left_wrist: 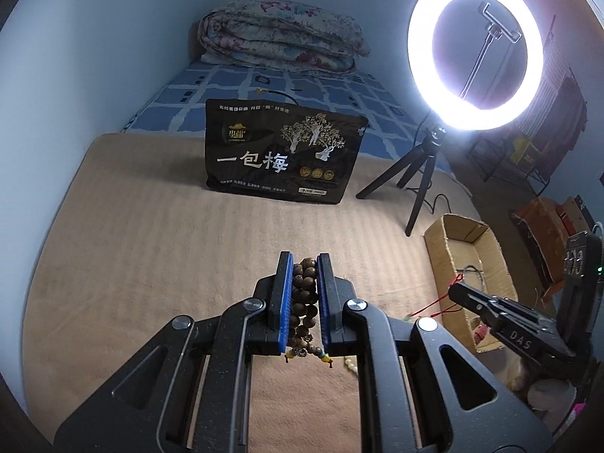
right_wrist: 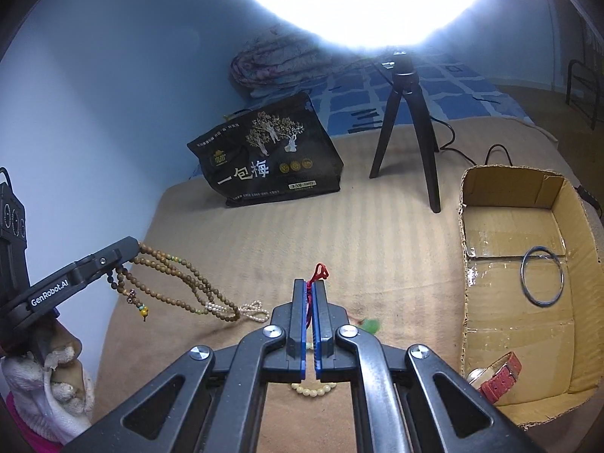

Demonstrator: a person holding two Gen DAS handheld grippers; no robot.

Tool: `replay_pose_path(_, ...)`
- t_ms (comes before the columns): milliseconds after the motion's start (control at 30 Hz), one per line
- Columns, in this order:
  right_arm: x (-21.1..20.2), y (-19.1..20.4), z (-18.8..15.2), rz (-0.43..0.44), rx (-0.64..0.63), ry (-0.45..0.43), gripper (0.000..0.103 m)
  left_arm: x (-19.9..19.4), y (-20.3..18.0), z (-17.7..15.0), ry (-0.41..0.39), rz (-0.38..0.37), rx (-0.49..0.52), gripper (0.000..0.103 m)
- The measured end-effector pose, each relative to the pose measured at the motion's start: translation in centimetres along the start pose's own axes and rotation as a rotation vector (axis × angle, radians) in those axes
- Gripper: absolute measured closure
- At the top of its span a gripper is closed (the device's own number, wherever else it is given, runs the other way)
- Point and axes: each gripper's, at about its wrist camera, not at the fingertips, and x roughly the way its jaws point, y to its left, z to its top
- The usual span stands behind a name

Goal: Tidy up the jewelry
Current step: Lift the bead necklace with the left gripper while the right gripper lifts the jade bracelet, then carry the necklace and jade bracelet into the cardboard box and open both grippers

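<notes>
A bed covered by a tan blanket [left_wrist: 151,226] is seen, with a folded quilt [left_wrist: 279,37] at its far end. A lit ring light [left_wrist: 475,49] on a tripod [right_wrist: 411,120] and a black snack bag [left_wrist: 283,154] are set on the blanket. A cardboard box [right_wrist: 581,264] is placed at the right edge; a metal bangle [right_wrist: 541,275] and a red-strapped watch [right_wrist: 502,377] are held inside it.

The left gripper [left_wrist: 305,264] is clamped on a bunched string of brown wooden beads [left_wrist: 304,302], whose loops are hung down to the blanket. The right gripper [right_wrist: 310,287] is closed tight on a red cord [right_wrist: 320,271]. A pearl strand [right_wrist: 253,311] and a cream bead bracelet [right_wrist: 313,390] are left lying on the blanket.
</notes>
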Motion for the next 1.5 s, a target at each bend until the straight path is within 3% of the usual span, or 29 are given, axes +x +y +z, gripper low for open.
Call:
replay_pose_path(633, -1.4, -0.4, -0.1, 0.017, -0.004, -0.010, 0.103, -4.0, -3.7, -0.8, -0.032, -0.091, 0.060, 0.093)
replay_pose_path(800, -2.5, -0.2, -0.1, 0.030, -0.009, -0.026, 0.103, -5.2, -4.6, -0.5, -0.048, -0.098, 0.078, 0.093)
replay_pose_path(867, -3.1, 0.0, -0.1, 0.033, -0.016, -0.034, 0.103, -5.7, -5.0, -0.4, -0.053, -0.105, 0.084, 0.099)
replay_pose_path(1133, -5.0, -0.2, 0.0, 0.036, -0.021, -0.062, 0.103, -6.2, -6.2, -0.4, -0.069, -0.090, 0.109, 0.099)
replay_pose_path(1500, -7.0, -1.2, 0.1, 0.040, -0.007, -0.096, 0.103, -8.1, -8.1, 0.5, -0.087, -0.126, 0.130, 0.099)
